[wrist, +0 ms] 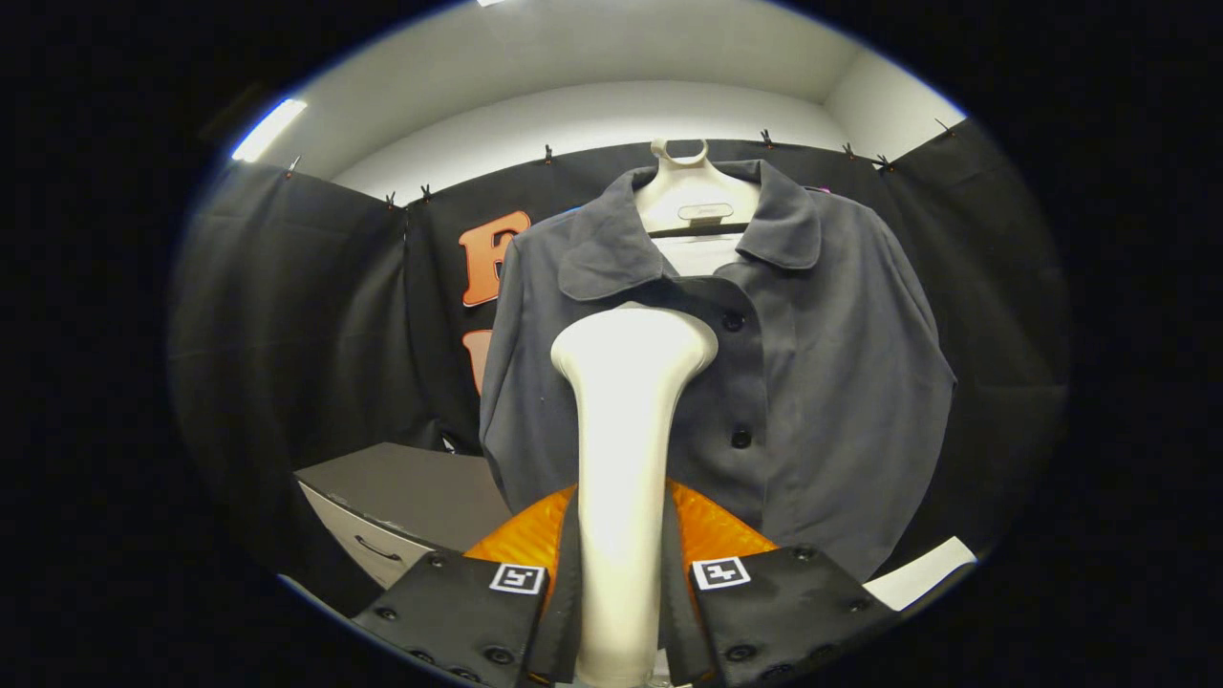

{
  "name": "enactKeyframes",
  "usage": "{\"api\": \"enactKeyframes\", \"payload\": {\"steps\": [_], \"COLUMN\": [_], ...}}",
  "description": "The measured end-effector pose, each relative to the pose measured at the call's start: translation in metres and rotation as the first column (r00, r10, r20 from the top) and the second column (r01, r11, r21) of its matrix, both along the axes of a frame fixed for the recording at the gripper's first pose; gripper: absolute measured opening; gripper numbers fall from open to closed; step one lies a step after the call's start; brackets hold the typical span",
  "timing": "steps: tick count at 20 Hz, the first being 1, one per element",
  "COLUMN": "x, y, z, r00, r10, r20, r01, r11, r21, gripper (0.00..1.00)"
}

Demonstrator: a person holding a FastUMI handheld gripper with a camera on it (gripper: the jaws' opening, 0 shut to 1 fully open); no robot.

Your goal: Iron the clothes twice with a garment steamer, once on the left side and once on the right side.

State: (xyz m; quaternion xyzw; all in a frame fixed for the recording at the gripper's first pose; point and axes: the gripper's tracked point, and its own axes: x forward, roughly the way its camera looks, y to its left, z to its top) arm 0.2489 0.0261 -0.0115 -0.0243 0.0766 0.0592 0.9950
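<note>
A white garment steamer (626,420) stands upright between my fingers, and my gripper (621,535) is shut on its handle. Its rounded head rises just ahead of the fingers, in front of a dark grey buttoned jacket (822,382). The jacket hangs on a white hanger (690,196) against the booth's black cloth wall. The steamer head sits over the jacket's left front panel, close beside the button line and below the collar. Whether the head touches the cloth I cannot tell.
A grey cabinet with a white drawer front (401,506) stands low to the left of the jacket. A white flat edge (922,573) shows low at the right, under the jacket's hem. Black cloth surrounds the jacket on both sides.
</note>
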Motion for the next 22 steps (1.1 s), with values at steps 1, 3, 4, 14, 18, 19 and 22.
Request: {"api": "enactKeyframes", "payload": {"steps": [1, 3, 4, 14, 18, 19, 22], "x": [0.004, 0.003, 0.003, -0.006, -0.012, -0.013, -0.016], "y": [0.001, 0.001, 0.001, 0.001, -0.002, -0.002, -0.003], "z": [-0.001, -0.003, -0.005, -0.063, -0.092, -0.098, -0.112], "r00": [1.000, 1.000, 1.000, 0.998, 0.994, 0.993, 0.990], "r10": [-0.003, -0.007, -0.008, -0.028, -0.027, -0.030, -0.041], "r20": [-0.002, 0.003, 0.004, -0.059, -0.102, -0.112, -0.137], "r01": [0.003, 0.007, 0.008, 0.026, 0.024, 0.027, 0.037], "r11": [1.000, 1.000, 1.000, 0.999, 0.999, 0.999, 0.999], "r21": [-0.002, -0.012, -0.012, -0.027, -0.032, -0.033, -0.034], "gripper": [0.42, 0.42, 0.42, 0.42, 0.42, 0.42, 0.42]}}
